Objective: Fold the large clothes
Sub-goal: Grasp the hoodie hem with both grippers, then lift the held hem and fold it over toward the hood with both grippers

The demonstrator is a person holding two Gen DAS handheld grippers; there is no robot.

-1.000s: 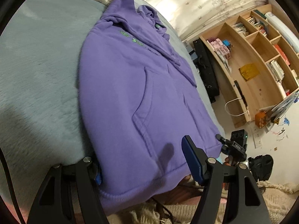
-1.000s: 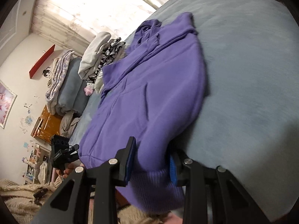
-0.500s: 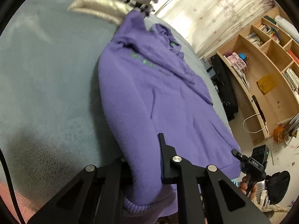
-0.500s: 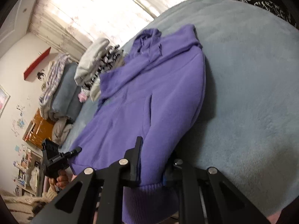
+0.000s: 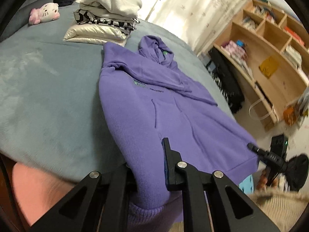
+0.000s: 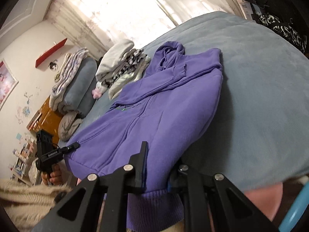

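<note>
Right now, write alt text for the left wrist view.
The left gripper is shut on the hem corner of a purple hoodie spread face up on a grey-blue bed. Folded clothes and a pink plush cat lie beyond it.

You're working in a lived-in home bedroom.

Around you is a bed (image 5: 48, 100) under a blue-grey plush cover, with a stack of folded clothes (image 5: 108, 17) and a pink-and-white plush toy (image 5: 44, 13) near its head. A sunlit patterned curtain (image 6: 115, 9) hangs behind the bed. On one side stands an open wooden shelf unit (image 5: 270, 58) with books and boxes; on the other you see rolled bedding (image 6: 75, 83), a wooden cabinet (image 6: 46, 118), a red wall shelf (image 6: 51, 52) and a framed picture (image 6: 5, 81).
</note>
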